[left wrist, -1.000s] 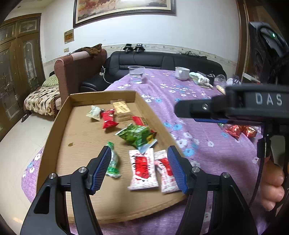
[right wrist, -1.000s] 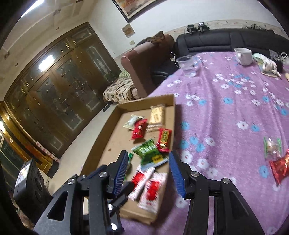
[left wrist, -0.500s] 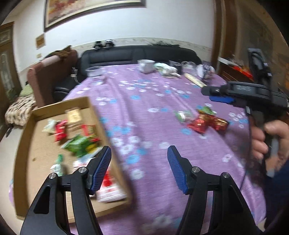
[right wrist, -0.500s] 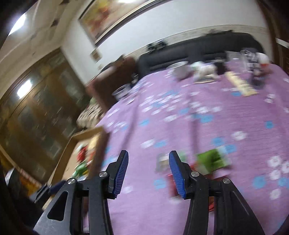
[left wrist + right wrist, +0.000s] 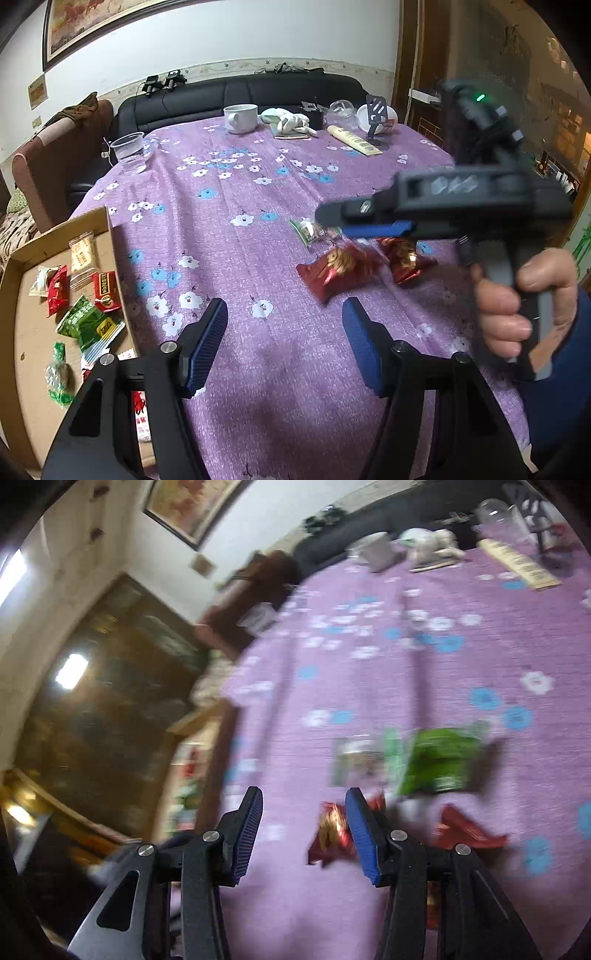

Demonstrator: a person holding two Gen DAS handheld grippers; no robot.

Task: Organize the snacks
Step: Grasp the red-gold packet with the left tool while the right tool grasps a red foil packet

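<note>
left tongs (image 5: 284,345) apart, empty | right tongs (image 5: 304,836) apart, empty | risk — glossy red snack packet (image 5: 338,267) slipping from pads

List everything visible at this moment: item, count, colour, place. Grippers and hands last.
Cardboard tray: one, brown, table's left edge, holding mixed snack packets.
Loose red packets: two, table centre-right.
Loose green packets: two, just beyond the red ones.
Tablecloth: purple, floral.
Mug: one, white, far end.
Plastic cup: one, clear, far left.
Sofa: black, behind table.
Left gripper: open, empty.
Right gripper: open, empty, over the loose packets.
Hand: holding right gripper's handle.
</note>
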